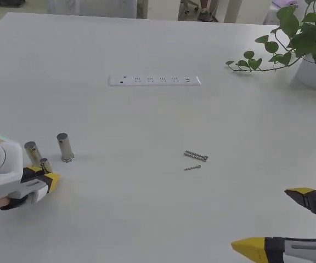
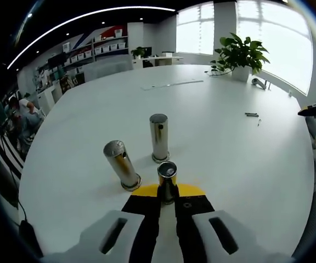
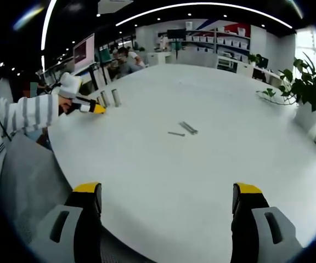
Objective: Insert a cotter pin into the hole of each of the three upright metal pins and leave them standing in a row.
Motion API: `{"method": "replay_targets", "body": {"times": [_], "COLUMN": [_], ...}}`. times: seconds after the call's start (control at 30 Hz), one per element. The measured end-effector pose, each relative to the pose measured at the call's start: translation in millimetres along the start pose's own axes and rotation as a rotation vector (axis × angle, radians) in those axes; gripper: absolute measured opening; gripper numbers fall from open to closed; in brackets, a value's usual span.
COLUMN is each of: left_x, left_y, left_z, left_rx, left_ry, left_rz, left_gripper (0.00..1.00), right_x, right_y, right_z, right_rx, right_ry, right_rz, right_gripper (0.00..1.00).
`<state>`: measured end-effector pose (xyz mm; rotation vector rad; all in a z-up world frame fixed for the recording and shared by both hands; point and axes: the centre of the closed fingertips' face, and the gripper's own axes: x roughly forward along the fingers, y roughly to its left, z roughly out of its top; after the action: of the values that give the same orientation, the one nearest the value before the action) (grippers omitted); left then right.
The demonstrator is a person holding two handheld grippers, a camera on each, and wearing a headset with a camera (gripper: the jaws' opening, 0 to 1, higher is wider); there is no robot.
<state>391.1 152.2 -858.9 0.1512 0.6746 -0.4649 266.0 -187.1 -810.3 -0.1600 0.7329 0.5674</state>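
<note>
Left gripper view makes plain what the head view half hides: the left gripper (image 2: 167, 193) is clamped on the nearest metal pin (image 2: 167, 176), with two more metal pins (image 2: 159, 137) standing just beyond it. Head view places the cotter pins (image 1: 195, 156) lying loose mid-table, well apart from them. Near the edge of the white table (image 3: 163, 164), the right gripper (image 3: 166, 192) hangs with jaws spread wide.

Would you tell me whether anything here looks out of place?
Nothing damaged or spilled. The three shiny steel cylindrical pins stand in a triangle, not a row, the front pin clamped by the left gripper; the thin cotter pins lie loose mid-table.
</note>
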Motion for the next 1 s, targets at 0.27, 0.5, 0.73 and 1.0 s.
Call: {"method": "replay_targets", "body": {"times": [0.27, 0.5, 0.73, 1.0], "left_x": [-0.5, -1.1, -5.0, -7.1], "left_y": [0.7, -0.1, 2.0, -0.1], "left_z": [-0.2, -1.1, -4.9, -6.1], "left_rx": [-0.004, 0.011, 0.017, 0.002], "left_ry": [0.001, 0.013, 0.032, 0.028], "left_rz": [0.000, 0.002, -0.004, -0.020], "left_gripper": [0.07, 0.07, 0.07, 0.07], "right_x": [-0.5, -1.1, -2.0, -2.8], "right_y": [-0.4, -0.3, -0.5, -1.9], "right_z": [0.1, 1.9, 4.7, 7.9], "right_rx": [0.000, -0.006, -0.014, -0.012], "right_ry": [-0.001, -0.004, -0.009, -0.018], "right_rz": [-0.002, -0.001, -0.002, -0.003], "right_gripper": [1.00, 1.00, 1.00, 1.00]}}
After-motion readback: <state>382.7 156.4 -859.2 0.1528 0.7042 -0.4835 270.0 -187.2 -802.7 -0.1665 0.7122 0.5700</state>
